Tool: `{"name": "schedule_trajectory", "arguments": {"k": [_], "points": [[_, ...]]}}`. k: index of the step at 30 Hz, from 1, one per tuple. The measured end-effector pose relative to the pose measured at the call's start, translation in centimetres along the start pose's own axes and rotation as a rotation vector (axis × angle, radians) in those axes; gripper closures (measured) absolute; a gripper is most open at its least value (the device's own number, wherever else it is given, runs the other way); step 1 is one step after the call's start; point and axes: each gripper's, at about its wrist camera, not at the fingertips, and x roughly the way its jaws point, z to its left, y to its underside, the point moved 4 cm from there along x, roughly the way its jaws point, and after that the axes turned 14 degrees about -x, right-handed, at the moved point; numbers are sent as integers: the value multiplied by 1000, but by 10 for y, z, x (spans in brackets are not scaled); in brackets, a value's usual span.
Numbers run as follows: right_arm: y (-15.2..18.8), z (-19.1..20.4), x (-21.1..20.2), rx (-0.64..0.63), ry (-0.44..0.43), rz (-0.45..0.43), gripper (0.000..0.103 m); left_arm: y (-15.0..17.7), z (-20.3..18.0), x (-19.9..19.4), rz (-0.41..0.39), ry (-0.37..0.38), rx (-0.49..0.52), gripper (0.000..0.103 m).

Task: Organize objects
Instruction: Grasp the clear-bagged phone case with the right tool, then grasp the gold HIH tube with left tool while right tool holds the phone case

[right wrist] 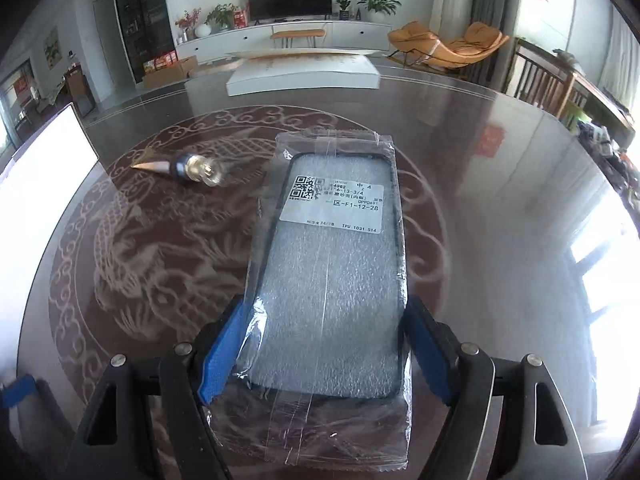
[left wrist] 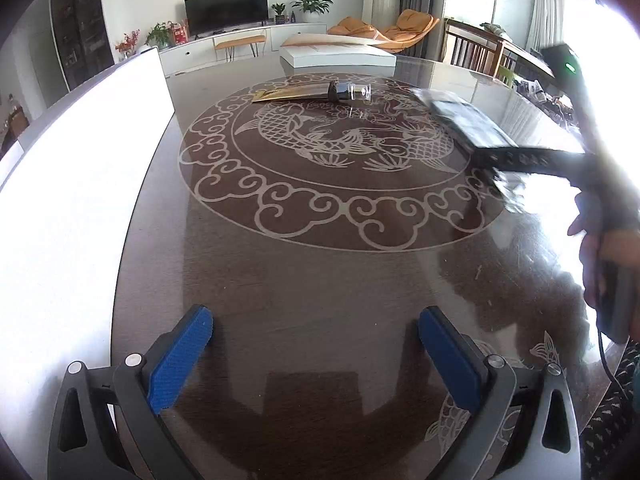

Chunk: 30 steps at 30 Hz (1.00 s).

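Observation:
My right gripper [right wrist: 326, 350] is shut on a phone case in a clear plastic bag [right wrist: 332, 264] with a white label, held above the table. In the left wrist view the bagged case [left wrist: 468, 124] shows blurred at the right, held by the right gripper. A gold tube with a dark collar and clear cap [left wrist: 312, 91] lies on the table at the far middle; it also shows in the right wrist view [right wrist: 180, 166] left of the case. My left gripper [left wrist: 316, 344] is open and empty above the near table.
The round dark glass table [left wrist: 320, 272] has a fish pattern. A white flat box [left wrist: 336, 55] sits at its far edge, also in the right wrist view [right wrist: 304, 74]. A bright white panel [left wrist: 80, 200] stands along the left side.

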Motion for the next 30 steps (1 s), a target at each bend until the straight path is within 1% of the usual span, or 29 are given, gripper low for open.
{"name": "schedule_trajectory", "arguments": {"k": [2,4,6,8,11,12,13,15,16,19,21,23,27,30], "points": [[24,-16,-13,46,35,-7,26,-1,-1,0,0,-1,-1,0],[42,-24,-26,92,57,11,26,-2,-1,1,0,-3,-3,0],[49,-26,-33,129,43,29,25,-1,-1,-1,0,-6,-5,0],[51,-31,-35,139,50,25,24,-1,-1,-1,2,-8,-8,0],[58,-21,-41,105,73,33,14,-6,-2,1,30,-29,-42,0],[62,-24,-43,103,68,30,9,-10,-3,3,50,-16,-69,0],[62,-22,-42,100,70,31,6,-16,-5,4,65,13,-97,0],[60,-22,-40,101,69,29,6,-37,-10,6,71,62,-166,0],[62,-23,-41,103,68,31,4,-50,-12,7,69,70,-193,0],[60,-23,-38,104,68,39,0,-93,-26,19,79,85,-250,0],[59,-23,-38,104,68,39,0,-123,-35,31,85,73,-278,0],[59,-23,-37,104,68,39,0,-153,-41,44,64,39,-298,0],[59,-23,-37,104,68,39,0,-212,-56,74,15,-73,-311,0],[60,-23,-38,104,68,39,0,-234,-70,101,19,-151,-280,0]]}}
